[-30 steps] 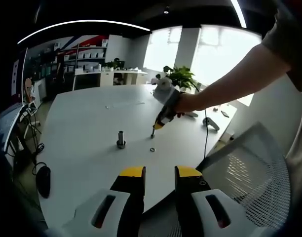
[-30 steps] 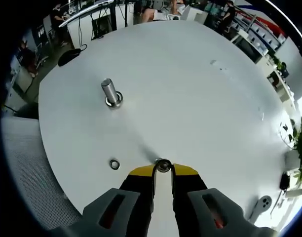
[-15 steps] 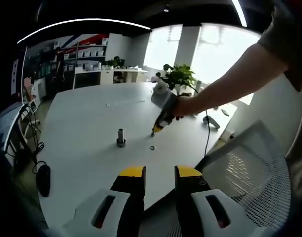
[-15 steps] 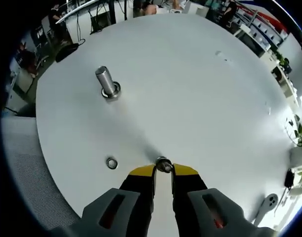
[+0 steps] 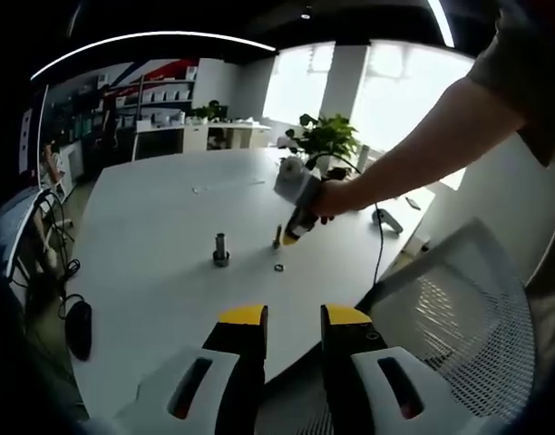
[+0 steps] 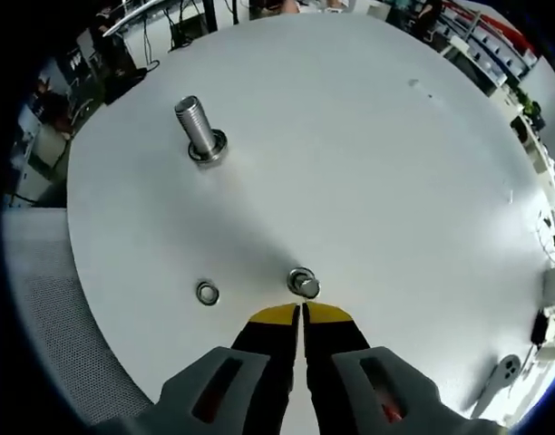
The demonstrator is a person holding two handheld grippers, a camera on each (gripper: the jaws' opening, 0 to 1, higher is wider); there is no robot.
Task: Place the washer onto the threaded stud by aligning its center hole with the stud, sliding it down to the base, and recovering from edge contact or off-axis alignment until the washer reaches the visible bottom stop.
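Note:
On the white round table [image 6: 377, 163] a tall threaded stud [image 6: 199, 131] stands upright on its base at the upper left. A loose washer [image 6: 207, 293] lies flat close to the table edge. Just ahead of my right gripper [image 6: 302, 310] stands a short metal stud [image 6: 303, 283], apart from the jaws. Those jaws are shut together with nothing between them. In the left gripper view, the tall stud [image 5: 220, 251], the short stud [image 5: 277, 239] and the washer [image 5: 278, 267] sit mid-table, and the right gripper [image 5: 287, 241] hangs by the short stud. My left gripper [image 5: 293, 317] stays open, well back from the table.
A grey mesh chair [image 5: 459, 299] stands at the right by the table edge. A black mouse [image 5: 79, 328] lies at the left edge. A potted plant [image 5: 327, 140] and a white device with a cable [image 5: 387, 226] sit at the far side.
The right gripper's jaws, which stood either side of the short stud, have drawn back from it and shut. The short stud now stands free on the table. The left gripper has not moved.

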